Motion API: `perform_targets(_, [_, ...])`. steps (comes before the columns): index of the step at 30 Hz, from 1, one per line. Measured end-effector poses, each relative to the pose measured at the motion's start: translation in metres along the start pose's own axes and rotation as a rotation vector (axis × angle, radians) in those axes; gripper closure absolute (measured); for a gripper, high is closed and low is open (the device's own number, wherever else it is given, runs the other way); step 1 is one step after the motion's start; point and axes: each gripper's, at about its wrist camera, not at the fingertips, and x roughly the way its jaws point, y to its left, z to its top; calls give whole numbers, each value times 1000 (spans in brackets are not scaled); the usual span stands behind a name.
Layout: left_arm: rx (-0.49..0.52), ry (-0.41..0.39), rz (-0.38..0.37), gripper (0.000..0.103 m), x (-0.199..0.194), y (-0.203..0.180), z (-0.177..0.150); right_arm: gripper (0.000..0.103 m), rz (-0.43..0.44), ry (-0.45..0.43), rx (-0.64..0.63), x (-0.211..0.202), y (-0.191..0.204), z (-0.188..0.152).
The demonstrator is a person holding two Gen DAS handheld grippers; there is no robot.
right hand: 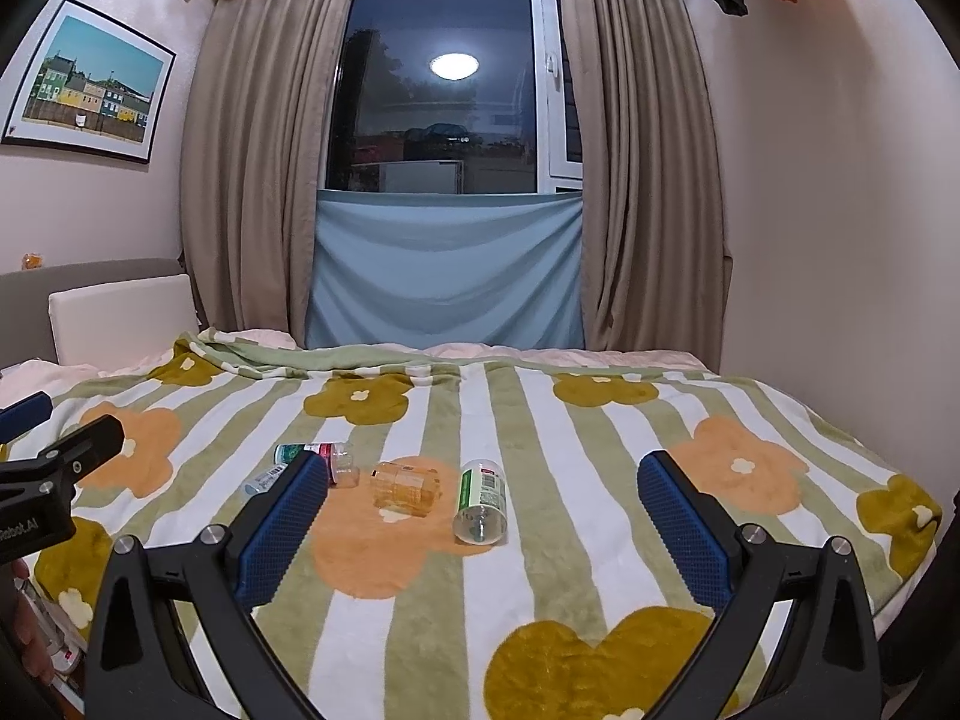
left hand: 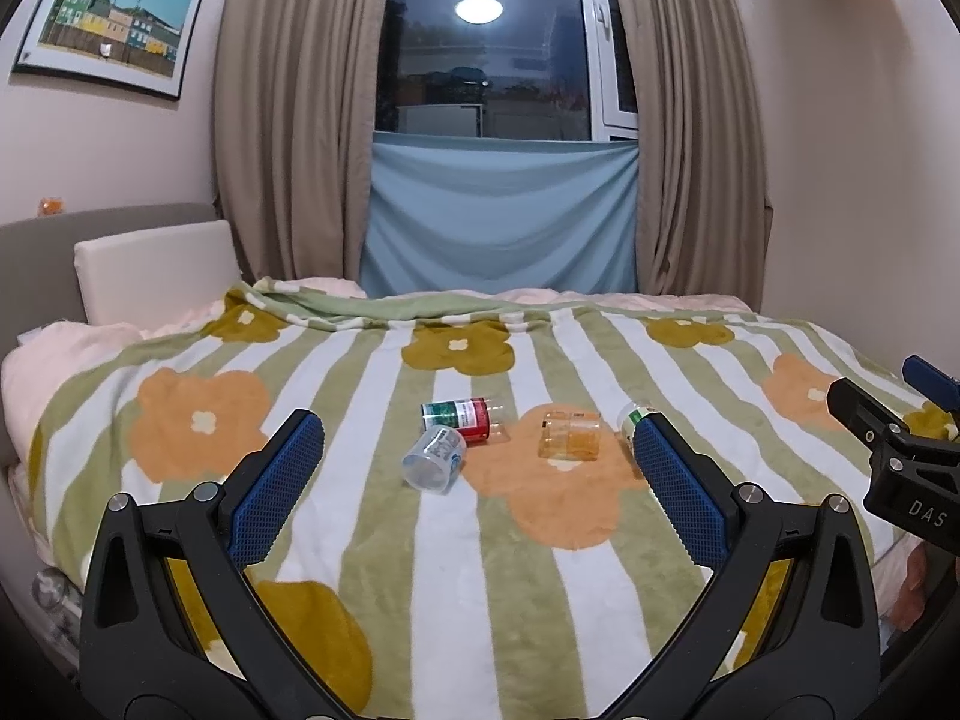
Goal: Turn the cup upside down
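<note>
Flowered, striped bedding covers the bed below a curtained window. Four small clear cups lie tipped on their sides mid-bed: a blue-printed cup, a red-green cup, an amber cup and a green-labelled cup. Both left tongs and right tongs hang wide open and empty, short of the cups. A good grip would likely span a cup's sides, then lift before rotating its mouth down.
</note>
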Motion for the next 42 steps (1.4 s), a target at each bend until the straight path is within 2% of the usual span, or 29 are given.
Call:
perform_targets(16, [4,5,32,0,-1,3,2,0,24,-20,-5,-5,10,7])
perform_targets(42, [4,5,33,0,-1,3,4,0,27,-23,-2,-5,10,8])
